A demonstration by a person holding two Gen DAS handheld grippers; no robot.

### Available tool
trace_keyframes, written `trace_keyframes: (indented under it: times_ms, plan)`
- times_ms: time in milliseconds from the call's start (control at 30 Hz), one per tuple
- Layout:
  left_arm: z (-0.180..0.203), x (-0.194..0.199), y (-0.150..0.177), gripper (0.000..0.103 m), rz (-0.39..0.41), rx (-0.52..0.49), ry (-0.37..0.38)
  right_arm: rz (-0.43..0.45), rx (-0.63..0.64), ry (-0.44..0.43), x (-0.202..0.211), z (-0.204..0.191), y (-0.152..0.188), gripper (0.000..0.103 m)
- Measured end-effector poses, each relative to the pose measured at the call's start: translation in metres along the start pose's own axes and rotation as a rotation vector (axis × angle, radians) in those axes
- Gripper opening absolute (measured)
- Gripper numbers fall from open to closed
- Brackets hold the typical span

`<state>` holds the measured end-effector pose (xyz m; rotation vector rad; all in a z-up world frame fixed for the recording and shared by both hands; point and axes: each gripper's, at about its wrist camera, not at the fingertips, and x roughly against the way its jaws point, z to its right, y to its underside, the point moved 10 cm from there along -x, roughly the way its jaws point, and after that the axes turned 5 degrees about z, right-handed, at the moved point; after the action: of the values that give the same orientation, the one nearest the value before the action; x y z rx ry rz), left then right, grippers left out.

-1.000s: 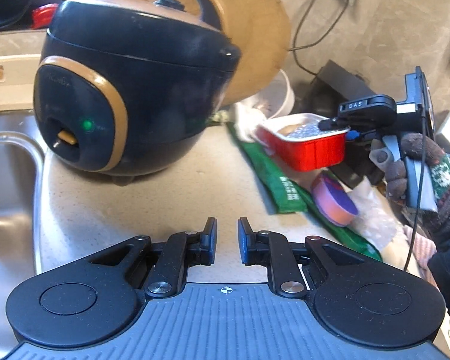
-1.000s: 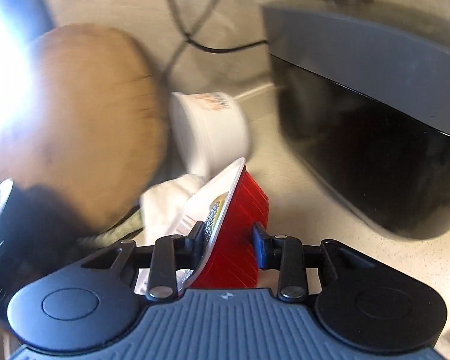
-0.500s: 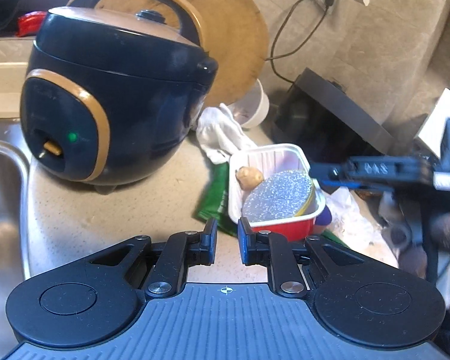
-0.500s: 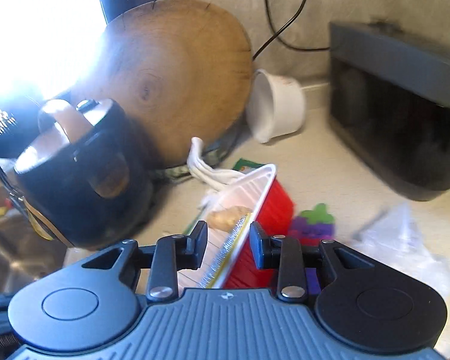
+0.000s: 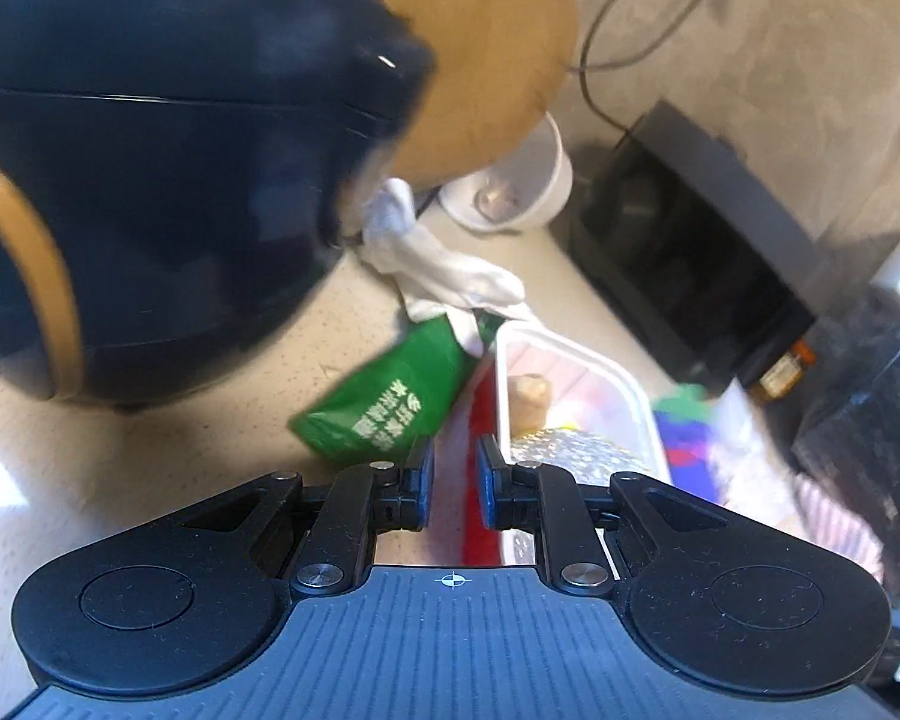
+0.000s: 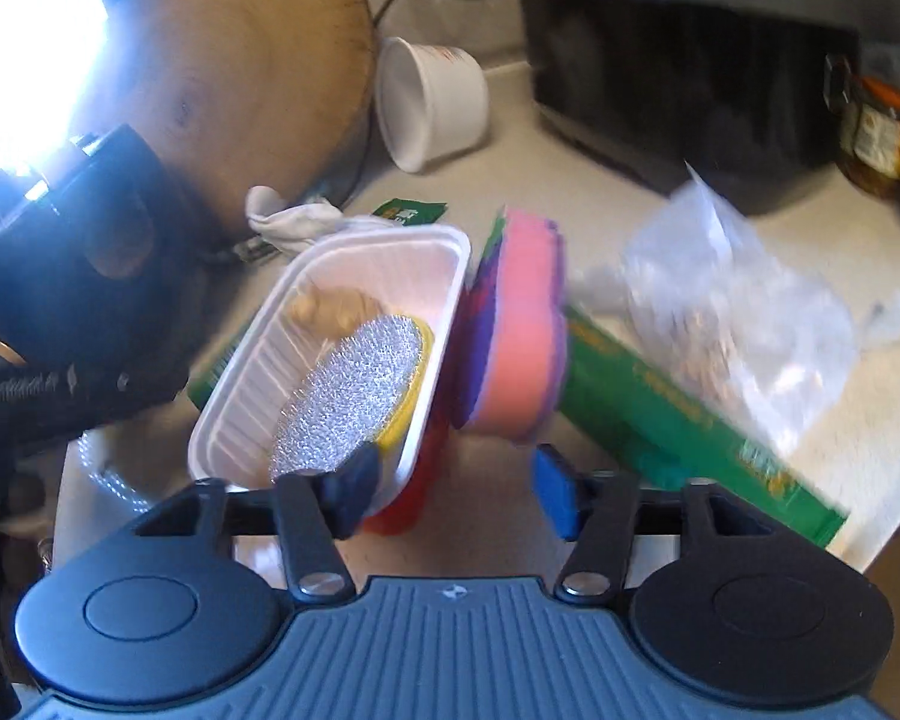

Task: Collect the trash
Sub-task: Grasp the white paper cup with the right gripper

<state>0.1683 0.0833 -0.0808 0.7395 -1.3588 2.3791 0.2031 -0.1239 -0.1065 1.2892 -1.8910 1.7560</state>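
Observation:
A red foil tray [image 6: 336,354] with a white inside sits tilted on the counter. It holds a brown lump [image 6: 330,309] and a silvery scouring pad [image 6: 354,384]. My right gripper [image 6: 456,492] is opening. Its left finger is by the tray's near rim, its right finger is clear of it, and neither pad presses on it. My left gripper [image 5: 453,480] stands at the tray's [image 5: 576,372] left side with a narrow gap; the red wall shows through that gap without being squeezed. A pink and purple sponge [image 6: 522,330] leans against the tray.
A green packet [image 5: 390,396], a white cloth [image 5: 444,270] and a clear plastic bag [image 6: 732,300] lie around the tray. A black rice cooker [image 5: 150,180], a round wooden board [image 6: 240,78], a tipped white cup [image 6: 432,102], a black box [image 6: 678,60] and a jar [image 6: 876,126] ring the spot.
The right gripper carried the tray down beside the sponge, then spread its jaws and let go of it. The left gripper moved in to the tray's side with its gap unchanged.

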Motion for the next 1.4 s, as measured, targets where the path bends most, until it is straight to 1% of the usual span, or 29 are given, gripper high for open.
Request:
trace_keyframes:
  times_ms: [100, 167, 233, 267, 333, 400, 433, 500, 600, 700, 767, 833, 867, 933, 1000, 1033, 1067, 1100, 1133, 1200, 1233, 1267, 1300, 1333, 1400]
  plan:
    - [0.010, -0.005, 0.008, 0.016, -0.029, -0.066, -0.002, 0.009, -0.022, -0.004, 0.002, 0.006, 0.003, 0.072]
    - [0.015, -0.008, 0.012, 0.016, -0.034, -0.107, -0.014, 0.014, -0.022, 0.006, 0.001, 0.010, 0.003, 0.078]
    - [0.015, -0.013, 0.018, 0.016, -0.065, -0.142, -0.042, 0.012, -0.033, 0.003, -0.003, 0.014, 0.004, 0.084]
    - [0.014, -0.015, 0.021, 0.015, -0.080, -0.161, -0.053, 0.010, -0.041, -0.002, -0.006, 0.016, 0.004, 0.085]
    - [0.013, -0.016, 0.022, 0.015, -0.073, -0.194, -0.076, 0.007, -0.069, -0.024, -0.009, 0.018, 0.003, 0.086]
    - [0.013, -0.013, 0.019, 0.015, -0.057, -0.184, -0.073, 0.021, -0.097, -0.074, -0.005, 0.017, -0.003, 0.086]
    - [0.013, -0.009, 0.015, 0.015, -0.040, -0.167, -0.066, 0.047, -0.093, -0.105, 0.001, 0.015, -0.011, 0.086]
    - [0.011, 0.002, 0.006, 0.015, 0.007, -0.133, -0.069, 0.108, -0.035, -0.122, 0.010, 0.010, -0.037, 0.086]
    - [0.010, 0.020, -0.005, 0.015, 0.061, -0.098, -0.069, 0.185, 0.107, -0.072, 0.006, 0.003, -0.093, 0.086]
    - [0.014, 0.035, -0.008, 0.015, 0.093, -0.104, -0.073, 0.216, 0.184, -0.034, -0.028, -0.005, -0.157, 0.086]
    - [0.016, 0.045, -0.003, 0.015, 0.098, -0.106, -0.070, 0.231, 0.185, -0.016, -0.061, -0.011, -0.198, 0.086]
    - [0.017, 0.051, 0.004, 0.016, 0.088, -0.104, -0.069, 0.230, 0.160, -0.027, -0.099, -0.020, -0.230, 0.086]
    - [0.015, 0.053, 0.008, 0.016, 0.079, -0.101, -0.074, 0.221, 0.162, -0.022, -0.121, -0.025, -0.241, 0.086]
    - [0.010, 0.060, 0.013, 0.015, 0.071, -0.092, -0.096, 0.185, 0.175, 0.036, -0.165, -0.028, -0.253, 0.086]
    - [0.001, 0.070, 0.017, 0.015, 0.078, -0.084, -0.130, 0.144, 0.150, 0.091, -0.204, -0.022, -0.258, 0.086]
    - [-0.004, 0.074, 0.018, 0.015, 0.083, -0.077, -0.150, 0.131, 0.125, 0.104, -0.219, -0.018, -0.262, 0.084]
    - [-0.010, 0.077, 0.019, 0.015, 0.087, -0.067, -0.170, 0.116, 0.100, 0.108, -0.231, -0.015, -0.265, 0.080]
    - [-0.015, 0.080, 0.020, 0.015, 0.089, -0.053, -0.189, 0.092, 0.080, 0.093, -0.243, -0.012, -0.268, 0.059]
    - [-0.020, 0.080, 0.019, 0.015, 0.089, -0.037, -0.205, 0.072, 0.065, 0.087, -0.249, -0.009, -0.270, 0.035]
    - [-0.028, 0.084, 0.021, 0.015, 0.091, -0.007, -0.228, 0.086, 0.047, 0.113, -0.246, 0.002, -0.275, 0.017]
    - [-0.033, 0.087, 0.021, 0.015, 0.093, 0.003, -0.230, 0.108, 0.055, 0.123, -0.238, 0.006, -0.277, 0.011]
    - [-0.035, 0.086, 0.021, 0.015, 0.093, 0.013, -0.227, 0.135, 0.081, 0.131, -0.227, 0.008, -0.278, 0.010]
    - [-0.037, 0.085, 0.021, 0.015, 0.090, 0.020, -0.221, 0.172, 0.132, 0.157, -0.212, 0.007, -0.278, 0.006]
    - [-0.037, 0.082, 0.020, 0.015, 0.087, 0.025, -0.211, 0.201, 0.191, 0.170, -0.196, 0.004, -0.275, 0.006]
    - [-0.032, 0.075, 0.020, 0.015, 0.078, 0.025, -0.181, 0.219, 0.276, 0.104, -0.164, -0.015, -0.262, 0.005]
